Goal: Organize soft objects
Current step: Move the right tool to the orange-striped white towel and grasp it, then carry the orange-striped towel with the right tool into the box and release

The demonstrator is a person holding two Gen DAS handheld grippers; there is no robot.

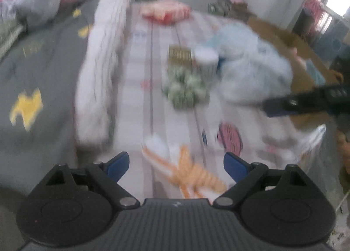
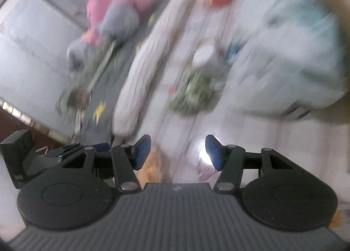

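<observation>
Left gripper [image 1: 176, 164] jaws spread wide, empty, hovering above orange-white striped plush toy [image 1: 188, 174] at lower centre. Right gripper [image 2: 177, 152] jaws half apart, gripping nothing. Risk: heavy motion blur; jaws snagging pale striped bedsheet [image 1: 140, 80] instead of toy.

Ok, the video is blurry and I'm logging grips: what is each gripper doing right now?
Left gripper: open wide, holding nothing; the orange toy lies below it.
Right gripper: partly open, holding nothing.
</observation>
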